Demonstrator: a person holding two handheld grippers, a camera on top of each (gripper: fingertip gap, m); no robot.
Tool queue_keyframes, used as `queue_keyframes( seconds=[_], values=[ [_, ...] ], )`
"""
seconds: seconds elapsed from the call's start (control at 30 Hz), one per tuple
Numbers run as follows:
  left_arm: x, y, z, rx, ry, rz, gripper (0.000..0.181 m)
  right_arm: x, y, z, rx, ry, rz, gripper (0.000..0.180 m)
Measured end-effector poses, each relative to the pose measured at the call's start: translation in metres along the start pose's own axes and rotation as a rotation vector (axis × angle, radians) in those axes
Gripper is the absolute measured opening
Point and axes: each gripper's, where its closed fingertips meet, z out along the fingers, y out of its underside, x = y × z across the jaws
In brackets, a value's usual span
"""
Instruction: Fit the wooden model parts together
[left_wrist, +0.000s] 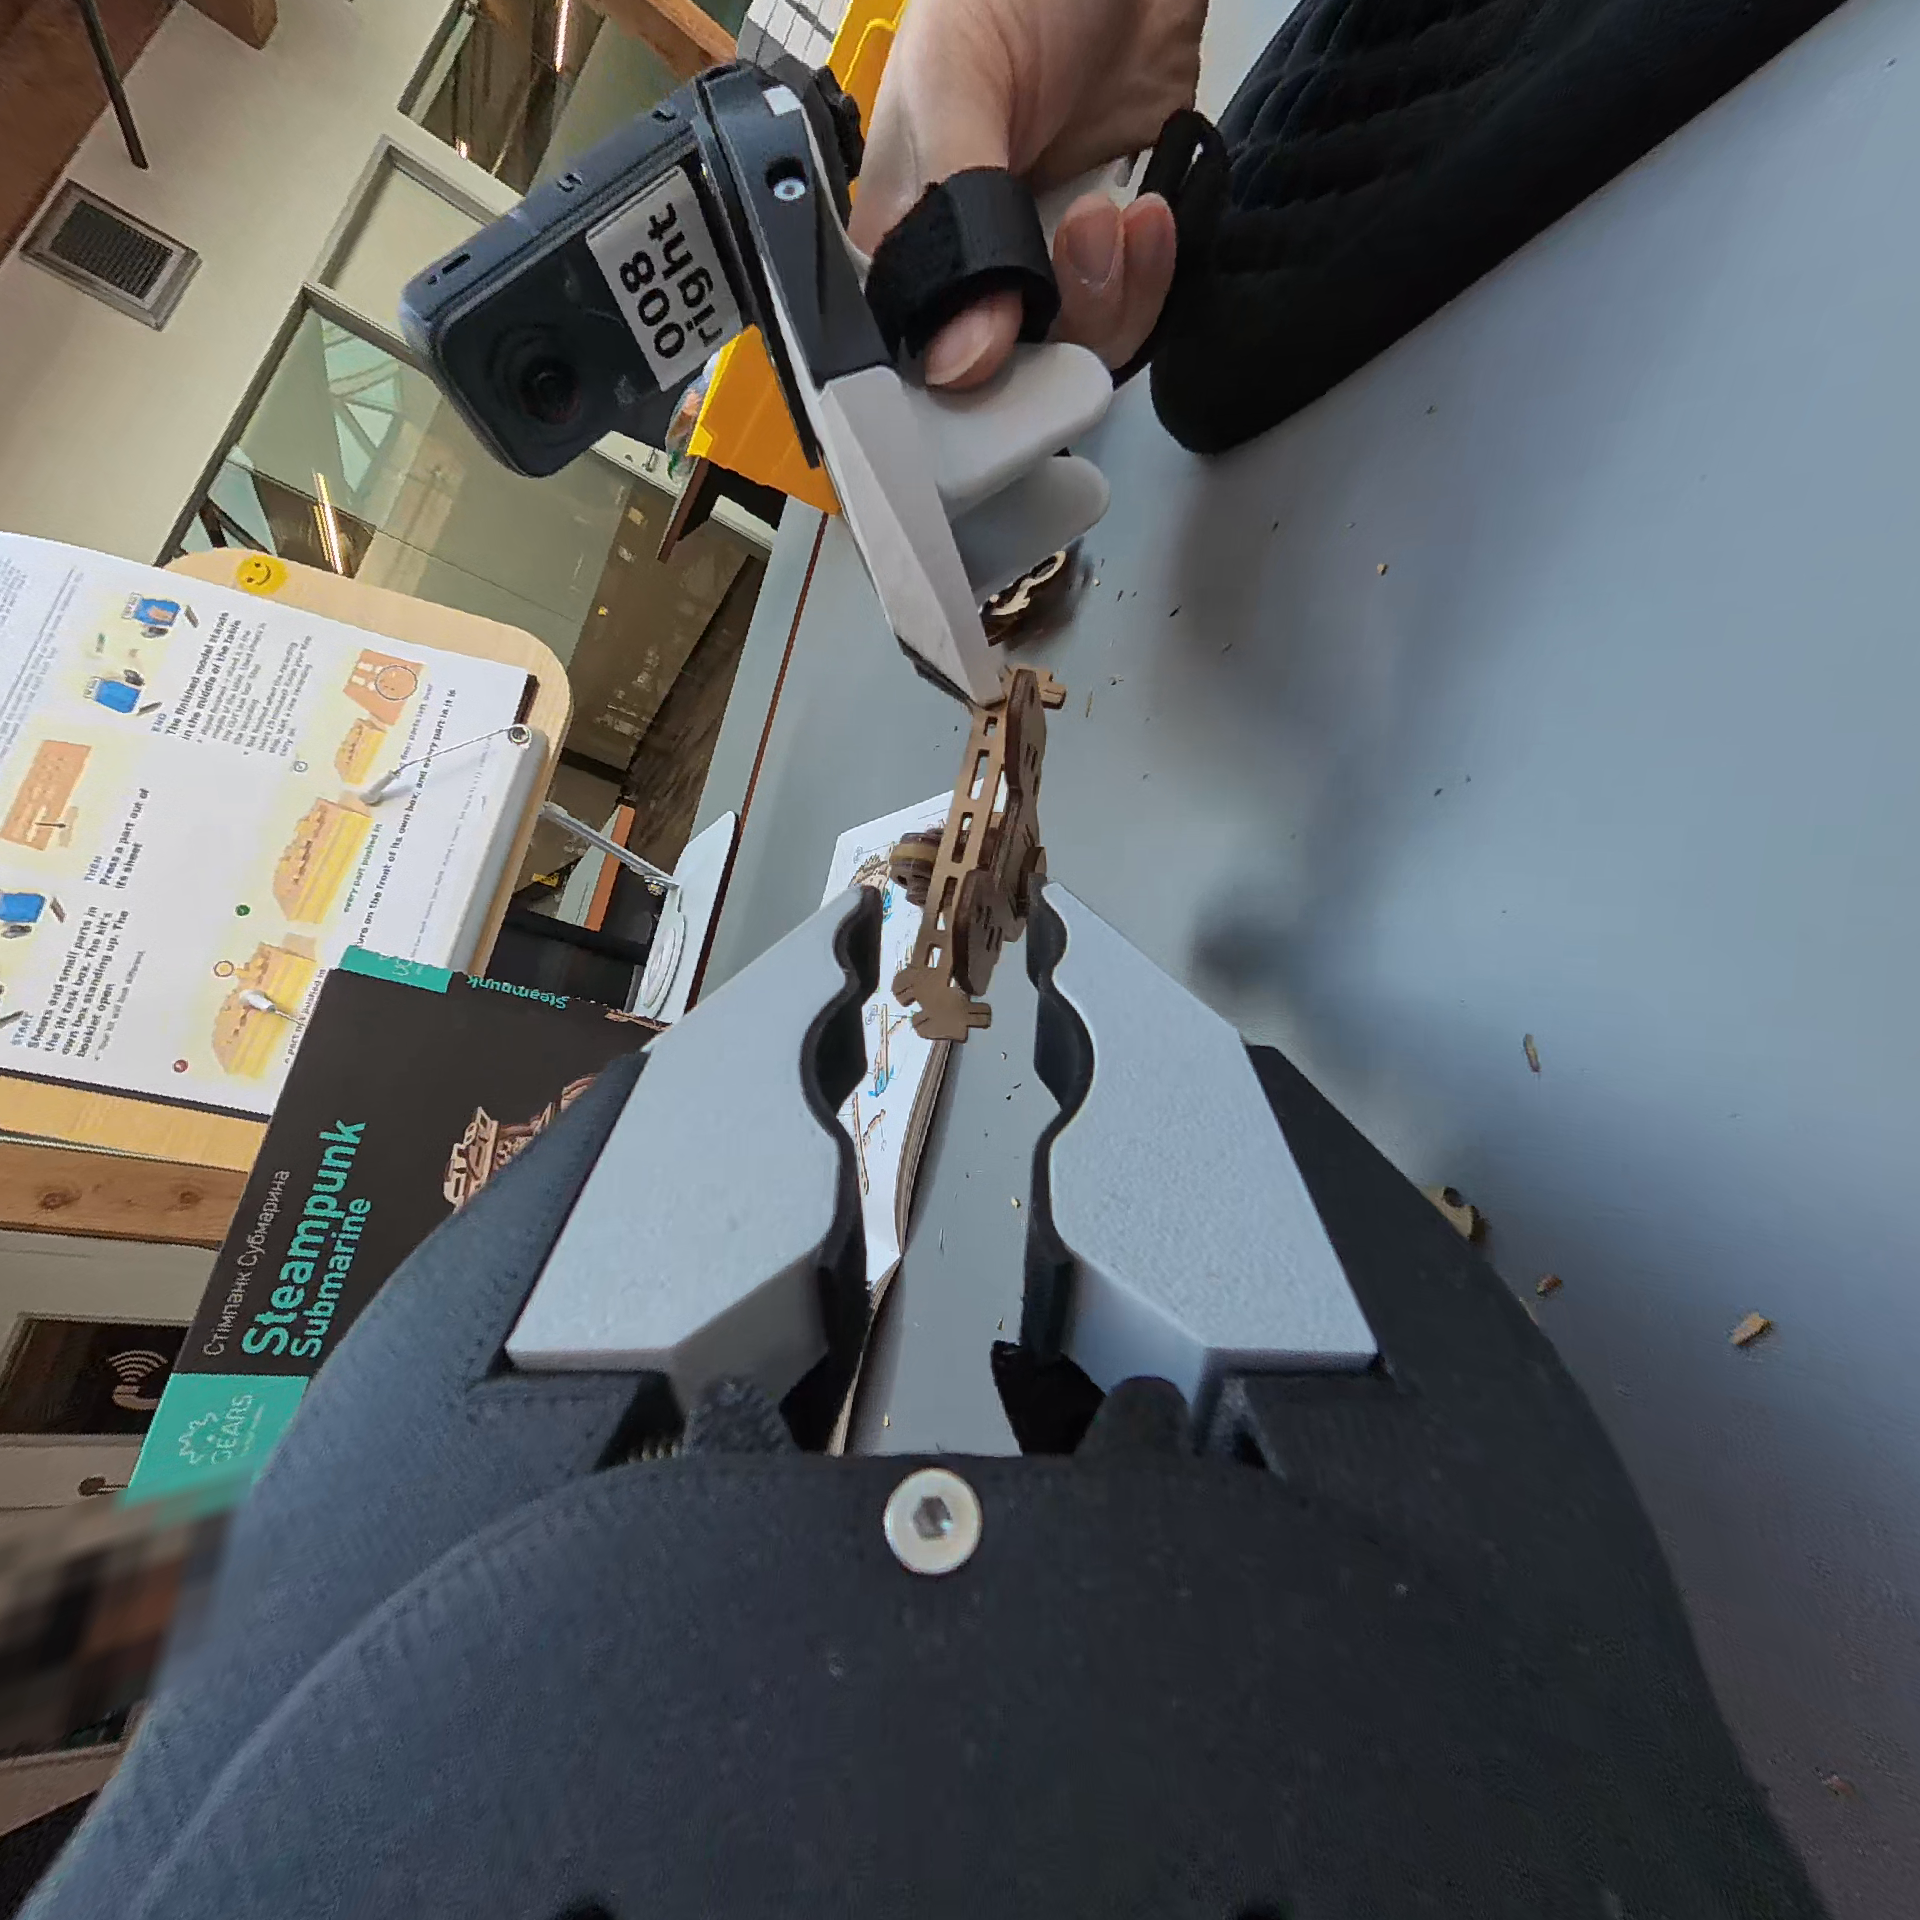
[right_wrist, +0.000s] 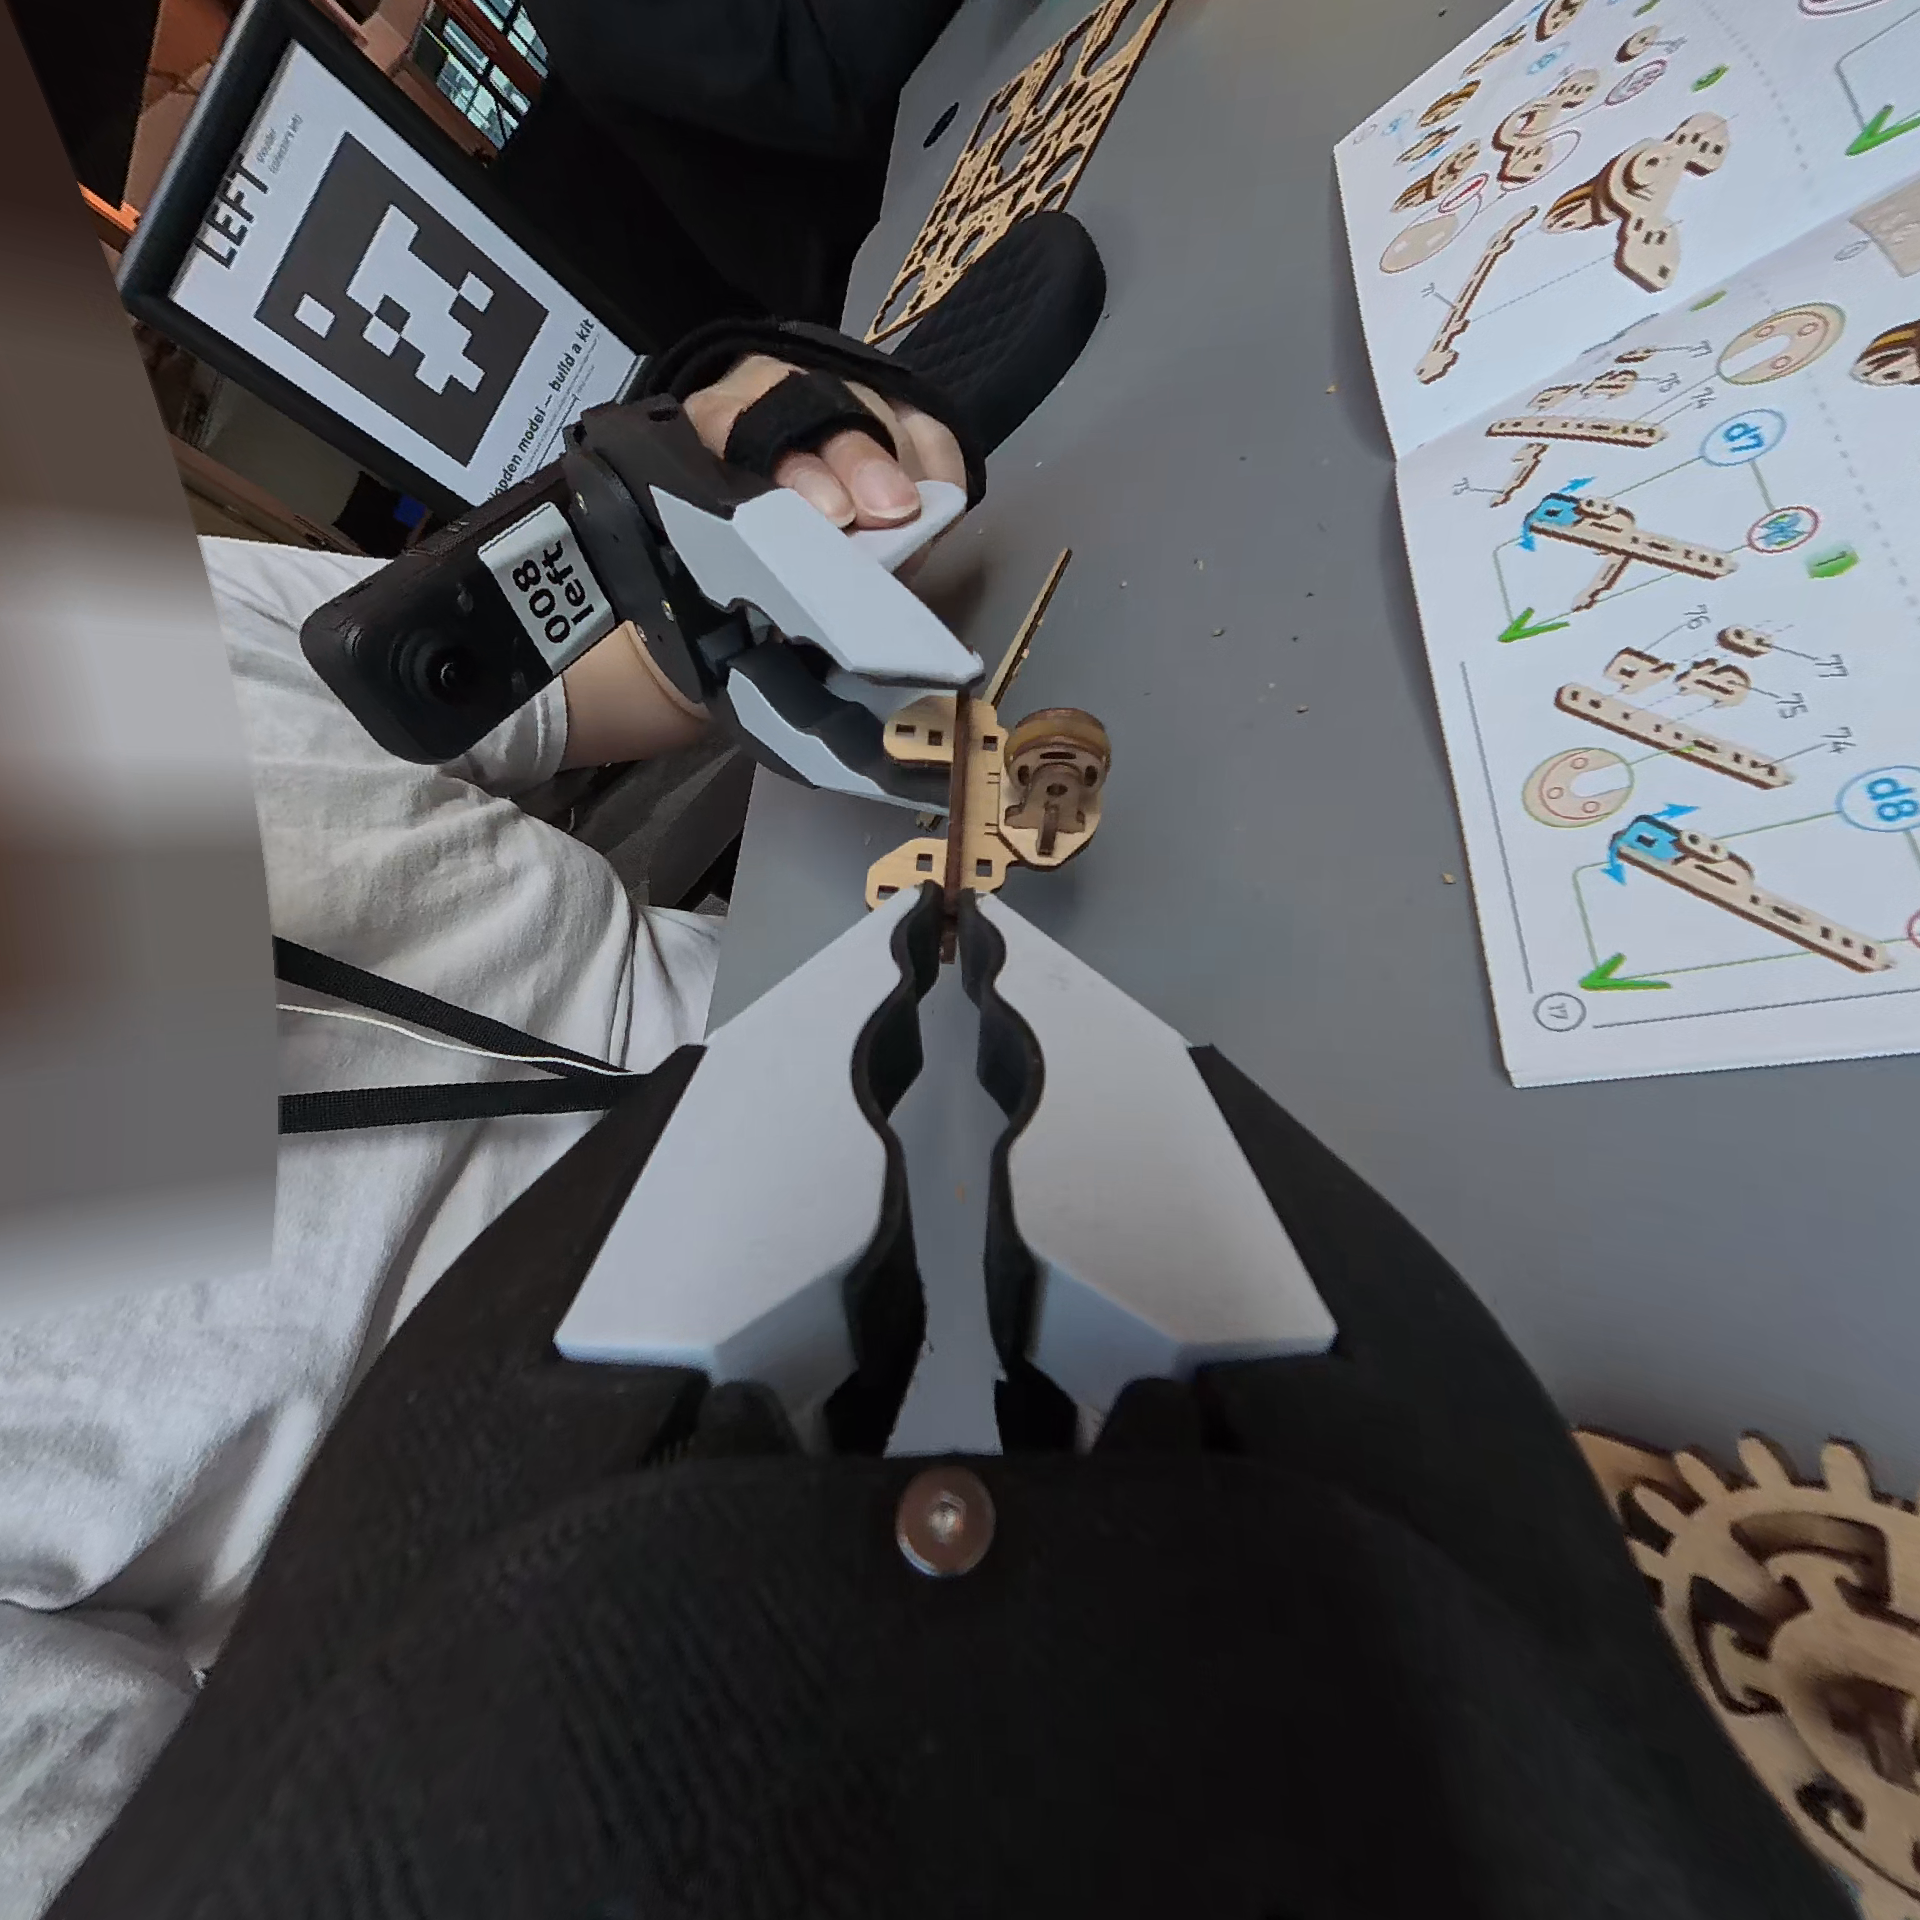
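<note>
Grey bench (right_wrist: 1299, 520), sawdust bits everywhere, instruction booklet (right_wrist: 1662, 520) upper right. Wooden assembly (right_wrist: 971, 800) mid-frame, held off bench: my right tool (right_wrist: 948, 914) pinched on slotted strip end, left tool (left_wrist: 951, 935) spread around other end, grip unclear. Risk: twisting snaps thin strip.

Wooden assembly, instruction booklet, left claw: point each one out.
wooden assembly (right_wrist: 961, 790), right wrist view, on its slotted strip.
instruction booklet (right_wrist: 1662, 540), right wrist view, on the open page.
left claw (right_wrist: 925, 743), right wrist view, between its fingertips.
</note>
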Motion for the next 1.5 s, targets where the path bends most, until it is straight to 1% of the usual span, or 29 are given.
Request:
queue_keyframes(
  seconds=[0.1,0.17,0.27,0.3,0.33,0.37,0.4,0.43,0.5,0.57,0.6,0.7,0.73,0.8,0.83,1.03,1.2,1.4,1.5],
  values=[
    [0.01,-0.001,0.003,-0.015,0.018,0.064,0.023,-0.001,0.001,0.003,-0.007,-0.008,-0.001,0.001],
    [0.014,-0.001,0.005,-0.023,0.017,0.108,0.017,-0.002,0.001,0.006,-0.008,-0.006,-0.01,0.002],
    [0.016,0.002,0.006,-0.044,0.03,0.102,0.016,-0.003,0.002,0.01,-0.016,0.008,-0.033,0.003],
    [0.016,0.002,0.005,-0.043,0.039,0.075,0.012,-0.005,0.002,0.011,-0.017,0.007,-0.055,0.004],
    [0.014,0.001,0.004,-0.037,0.044,0.038,0.012,-0.008,-0.001,0.012,-0.006,-0.001,-0.091,0.008],
    [0.011,0.0,0.003,-0.027,0.042,-0.003,0.011,-0.012,-0.005,0.011,0.02,-0.013,-0.142,0.02],
    [0.008,-0.002,0.002,-0.013,0.039,-0.045,0.011,-0.017,-0.01,0.009,0.051,-0.022,-0.202,0.027],
    [0.004,-0.005,0.0,0.005,0.037,-0.09,0.012,-0.022,-0.015,0.006,0.086,-0.023,-0.277,0.034],
    [-0.001,-0.012,-0.004,0.052,0.056,-0.203,0.012,-0.027,-0.024,0.001,0.15,0.042,-0.481,0.041],
    [-0.006,-0.023,-0.008,0.119,0.088,-0.336,0.012,-0.035,-0.033,-0.002,0.217,0.11,-0.664,0.041],
    [-0.008,-0.028,-0.01,0.158,0.107,-0.403,0.011,-0.041,-0.034,-0.001,0.232,0.127,-0.722,0.04],
    [-0.012,-0.04,-0.016,0.248,0.189,-0.597,0.011,-0.048,-0.033,0.005,0.21,0.166,-0.817,0.037],
    [-0.014,-0.042,-0.017,0.27,0.215,-0.654,0.011,-0.049,-0.033,0.006,0.209,0.174,-0.83,0.029],
    [-0.017,-0.045,-0.02,0.309,0.25,-0.742,0.011,-0.053,-0.034,0.008,0.224,0.157,-0.83,0.014],
    [-0.018,-0.045,-0.021,0.323,0.259,-0.772,0.011,-0.054,-0.035,0.009,0.236,0.139,-0.803,0.012],
    [-0.031,-0.05,-0.024,0.412,0.25,-0.895,0.012,-0.059,-0.048,0.007,0.334,0.058,-0.629,0.012],
    [-0.033,-0.044,-0.018,0.391,0.225,-0.908,0.015,-0.05,-0.051,0.006,0.345,0.074,-0.538,0.012],
    [-0.034,-0.041,-0.018,0.387,0.259,-0.96,0.012,-0.049,-0.054,0.008,0.37,0.022,-0.417,0.012],
    [-0.035,-0.04,-0.019,0.391,0.27,-0.99,0.012,-0.048,-0.056,0.009,0.382,0.032,-0.408,0.012]
  ],
)
